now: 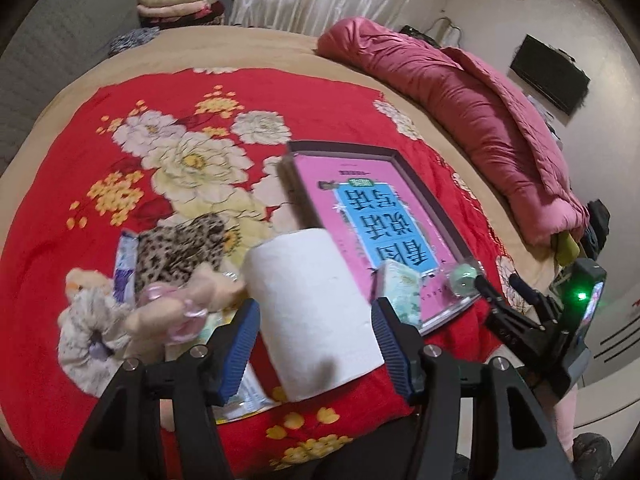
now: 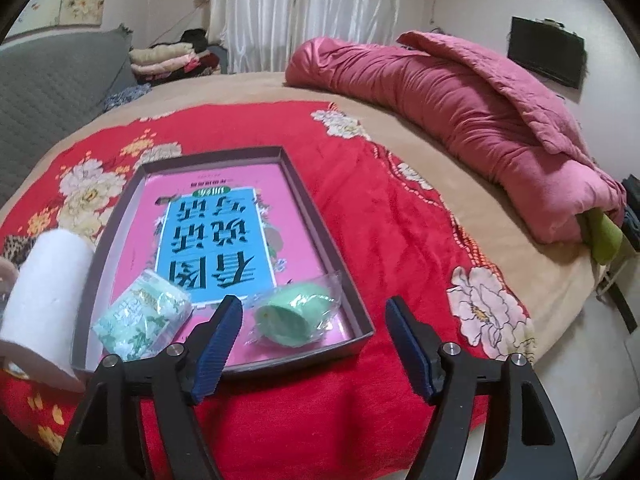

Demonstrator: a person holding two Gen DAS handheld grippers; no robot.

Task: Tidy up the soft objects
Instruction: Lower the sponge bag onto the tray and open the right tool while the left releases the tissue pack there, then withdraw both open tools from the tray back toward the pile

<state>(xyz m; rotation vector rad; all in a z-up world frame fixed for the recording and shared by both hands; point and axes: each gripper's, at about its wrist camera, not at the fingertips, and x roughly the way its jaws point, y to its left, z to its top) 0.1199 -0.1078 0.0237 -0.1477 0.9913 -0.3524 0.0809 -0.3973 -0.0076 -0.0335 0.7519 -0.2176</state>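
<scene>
Left claw: the left claw (image 1: pixel 316 344) holds the white paper roll (image 1: pixel 316 312) between its two blue pads (image 1: pixel 242 344), which press its sides; the roll is lifted above the red floral blanket (image 1: pixel 80 160), just left of the tray.
Right claw: the right claw (image 2: pixel 316 344) stands apart with nothing between its pads, hovering over the tray's near right corner.
Tray: one shallow dark-rimmed tray (image 2: pixel 316 216) lies on the blanket, lined with a pink and blue printed sheet (image 2: pixel 216 240).
In the tray: two things at the near end, a green-patterned tissue pack (image 2: pixel 140 316) and a pale green roll in clear wrap (image 2: pixel 296 316), side by side, slightly apart.
Left view only: a heap of soft things left of the roll, with one leopard-print cloth (image 1: pixel 180 252), a plush toy (image 1: pixel 96 320), a clear pink ring-shaped item (image 1: pixel 176 312) and a blue-and-white packet (image 1: pixel 124 268); blur hides finer detail. The right claw's black body (image 1: pixel 536 320) shows at the right edge.
Right view only: the tray's full outline and both wrapped items clearly.
Farther back: one rolled pink quilt (image 2: pixel 460 120) along the bed's far right side.
Farthest: one stack of folded blankets (image 2: pixel 168 60) near white curtains (image 2: pixel 304 12).
</scene>
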